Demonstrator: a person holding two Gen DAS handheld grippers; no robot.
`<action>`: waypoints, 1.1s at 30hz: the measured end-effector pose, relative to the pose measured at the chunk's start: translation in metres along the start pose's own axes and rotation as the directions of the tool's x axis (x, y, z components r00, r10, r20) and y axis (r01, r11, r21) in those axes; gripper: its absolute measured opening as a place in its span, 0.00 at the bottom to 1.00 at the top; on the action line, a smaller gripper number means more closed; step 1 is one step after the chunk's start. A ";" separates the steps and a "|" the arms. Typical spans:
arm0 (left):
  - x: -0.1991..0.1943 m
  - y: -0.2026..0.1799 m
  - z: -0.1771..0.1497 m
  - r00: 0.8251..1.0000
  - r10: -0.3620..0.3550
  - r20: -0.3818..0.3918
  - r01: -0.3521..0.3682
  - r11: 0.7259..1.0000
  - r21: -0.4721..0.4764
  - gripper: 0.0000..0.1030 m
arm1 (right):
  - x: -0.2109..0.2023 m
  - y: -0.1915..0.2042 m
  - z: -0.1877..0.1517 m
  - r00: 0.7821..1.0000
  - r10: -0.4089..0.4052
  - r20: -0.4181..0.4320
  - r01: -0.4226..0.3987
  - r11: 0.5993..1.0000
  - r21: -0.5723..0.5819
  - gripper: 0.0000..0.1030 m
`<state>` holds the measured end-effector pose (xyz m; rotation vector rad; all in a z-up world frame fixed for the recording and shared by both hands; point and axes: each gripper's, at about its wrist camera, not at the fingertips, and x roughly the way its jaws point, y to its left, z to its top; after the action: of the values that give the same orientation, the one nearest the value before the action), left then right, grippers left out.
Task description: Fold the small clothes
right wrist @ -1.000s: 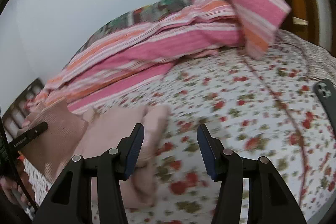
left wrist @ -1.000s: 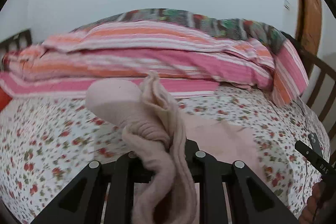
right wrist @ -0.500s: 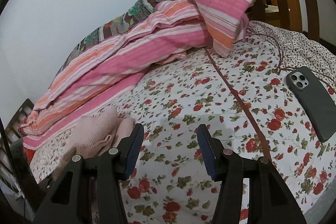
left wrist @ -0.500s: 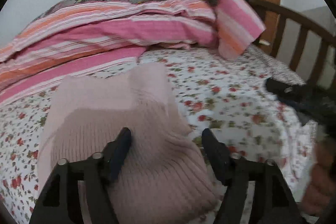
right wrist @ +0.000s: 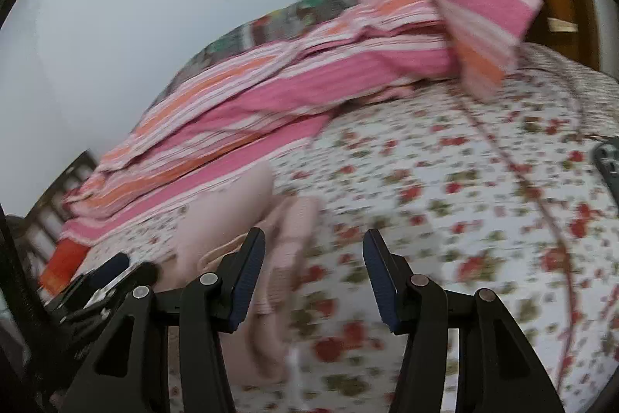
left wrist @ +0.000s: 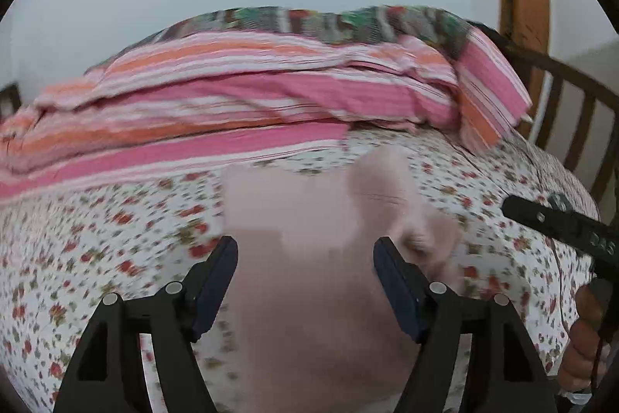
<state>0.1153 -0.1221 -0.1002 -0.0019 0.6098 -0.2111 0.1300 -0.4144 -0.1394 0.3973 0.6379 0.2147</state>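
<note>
A pale pink knit garment (left wrist: 309, 246) lies on the floral bedsheet (left wrist: 116, 239), partly folded, with a bunched part at its right side. My left gripper (left wrist: 305, 281) is open and empty, its fingers hovering over the garment. In the right wrist view the garment (right wrist: 228, 219) lies left of centre. My right gripper (right wrist: 313, 277) is open and empty, just right of the garment's edge, above the sheet. Both views are blurred by motion.
A pink and orange striped quilt (left wrist: 251, 95) is piled along the back of the bed. A wooden bed rail (left wrist: 572, 111) runs at the right. A dark phone (right wrist: 609, 165) lies on the sheet at the right. A red thing (right wrist: 64, 262) sits at the far left.
My left gripper let go of the garment and opened; the garment now lies on the sheet. Both grippers have swung over the bed; the right one is back near the garment's edge.
</note>
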 end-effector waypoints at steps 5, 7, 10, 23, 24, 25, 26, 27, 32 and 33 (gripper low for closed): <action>-0.010 0.032 -0.010 0.998 -0.063 0.024 0.063 0.998 0.009 0.70 | 0.012 0.030 -0.003 0.996 0.091 -0.021 -0.092 0.995 -0.031 0.51; -0.010 0.046 -0.012 0.998 -0.060 0.030 0.060 0.998 -0.001 0.70 | 0.016 0.039 -0.005 0.993 0.115 -0.038 -0.116 0.993 -0.035 0.51; -0.002 0.064 -0.014 0.997 -0.079 0.020 0.079 0.997 -0.019 0.70 | 0.029 0.053 -0.010 0.994 0.079 -0.072 -0.083 0.994 -0.068 0.51; 0.027 0.094 -0.012 0.977 -0.213 0.015 0.214 0.971 -0.108 0.70 | 0.045 0.031 -0.048 0.988 -0.084 -0.133 0.064 0.987 -0.148 0.10; 0.028 0.094 -0.012 0.978 -0.208 0.012 0.208 0.972 -0.108 0.70 | 0.045 0.028 -0.051 0.988 -0.079 -0.136 0.061 0.990 -0.130 0.11; 0.029 0.095 -0.012 0.979 -0.203 0.013 0.203 0.973 -0.109 0.70 | 0.041 0.027 -0.049 0.990 -0.065 -0.124 0.050 0.992 -0.119 0.15; 0.029 0.096 -0.012 0.980 -0.201 0.016 0.201 0.973 -0.110 0.70 | 0.035 0.027 -0.043 0.992 -0.046 -0.114 0.034 0.994 -0.105 0.28; 0.030 0.098 -0.012 0.981 -0.195 0.022 0.196 0.975 -0.108 0.70 | 0.033 0.026 -0.038 0.993 -0.033 -0.110 0.024 0.996 -0.084 0.40; 0.032 0.110 -0.010 0.984 -0.174 0.040 0.178 0.978 -0.111 0.71 | 0.072 0.017 -0.026 0.973 0.048 -0.227 -0.049 0.999 0.003 0.70; 0.033 0.114 -0.009 0.981 -0.188 0.044 0.192 0.974 -0.123 0.71 | 0.081 0.015 -0.025 0.967 0.071 -0.244 -0.068 0.997 0.021 0.71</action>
<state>0.1588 -0.0160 -0.1338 -0.1872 0.5904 -0.3568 0.1768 -0.3682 -0.1950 0.4093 0.8688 0.3301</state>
